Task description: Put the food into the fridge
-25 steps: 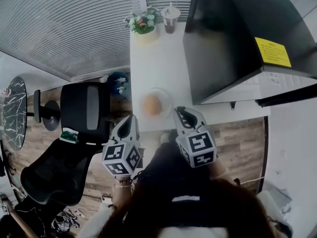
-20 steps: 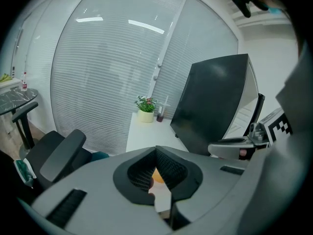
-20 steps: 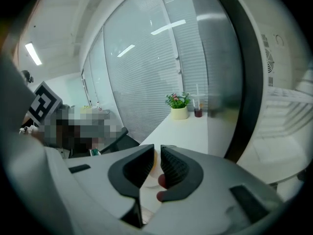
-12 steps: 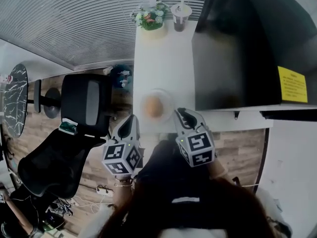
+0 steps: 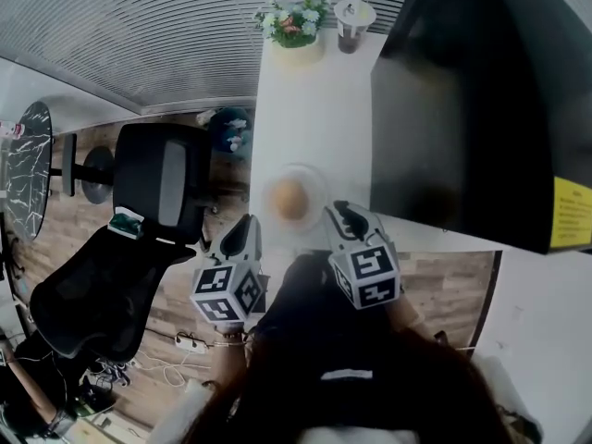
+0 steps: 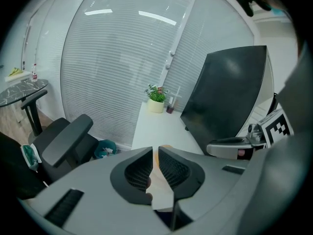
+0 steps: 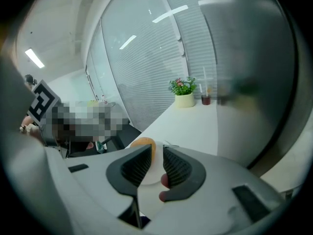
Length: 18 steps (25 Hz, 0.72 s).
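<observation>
The food (image 5: pixel 289 198), a round orange-brown piece, lies in a shallow clear bowl (image 5: pixel 317 181) at the near end of the white counter (image 5: pixel 314 100), just ahead of both tools we hold. Our left gripper (image 5: pixel 247 222) hangs off the counter's near left corner, close to the bowl and apart from it. Its jaws have just been opening and stand only a narrow slit apart, with nothing gripped between them. Our right gripper (image 5: pixel 338 210) is at the bowl's right side, over the counter's near edge, and we cannot tell whether it touches the rim. Its jaws have also just been opening and stand somewhat wider, again with nothing pressed between them. In the right gripper view the food (image 7: pixel 143 144) shows just past their tips. Right of the bowl the black fridge (image 5: pixel 462 109) stands on the counter, its dark face turned toward the food. At the counter's far end we see a potted plant (image 5: pixel 294 21) and, beside it, a lidded cup (image 5: pixel 353 17) with a dark drink, both against the window blinds (image 5: pixel 139 35). Left of the counter, on the wooden floor, stands a black office chair (image 5: pixel 139 239), and further left a dark marble table (image 5: pixel 20 178)
</observation>
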Each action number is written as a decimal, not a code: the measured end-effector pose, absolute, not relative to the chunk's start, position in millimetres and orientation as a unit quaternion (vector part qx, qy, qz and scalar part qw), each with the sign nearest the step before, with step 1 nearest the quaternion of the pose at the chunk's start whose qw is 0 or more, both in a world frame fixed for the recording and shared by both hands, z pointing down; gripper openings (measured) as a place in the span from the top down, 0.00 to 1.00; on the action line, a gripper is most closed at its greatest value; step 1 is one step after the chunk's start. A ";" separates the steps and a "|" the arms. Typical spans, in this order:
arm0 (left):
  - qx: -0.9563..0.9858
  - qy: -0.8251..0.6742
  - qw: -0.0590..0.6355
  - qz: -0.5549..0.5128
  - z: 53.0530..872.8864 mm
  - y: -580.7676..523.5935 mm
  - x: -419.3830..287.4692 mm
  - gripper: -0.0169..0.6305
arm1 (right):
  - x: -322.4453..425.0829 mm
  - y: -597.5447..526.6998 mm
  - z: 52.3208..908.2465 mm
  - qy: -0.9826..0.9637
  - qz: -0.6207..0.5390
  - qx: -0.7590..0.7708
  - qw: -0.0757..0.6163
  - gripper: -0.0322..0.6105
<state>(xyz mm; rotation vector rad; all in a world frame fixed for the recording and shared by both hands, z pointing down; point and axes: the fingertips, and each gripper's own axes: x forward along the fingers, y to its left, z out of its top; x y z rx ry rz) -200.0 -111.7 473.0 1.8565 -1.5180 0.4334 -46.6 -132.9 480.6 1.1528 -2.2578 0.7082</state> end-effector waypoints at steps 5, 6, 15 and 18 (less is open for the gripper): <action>0.708 -0.584 0.357 0.173 482.9 -110.0 -202.1 0.88 | -46.8 -134.4 489.8 -0.826 0.264 0.423 0.261 0.83; 0.707 -0.583 0.359 0.175 485.0 -110.0 -202.1 0.88 | -47.1 -134.4 491.9 -0.826 0.267 0.422 0.263 0.83; 0.701 -0.575 0.378 0.187 504.2 -116.3 -199.9 0.86 | -46.8 -141.2 511.4 -0.818 0.285 0.414 0.278 0.78; 0.698 -0.573 0.383 0.194 511.9 -118.5 -199.7 0.85 | -45.7 -143.3 518.5 -0.815 0.292 0.413 0.283 0.78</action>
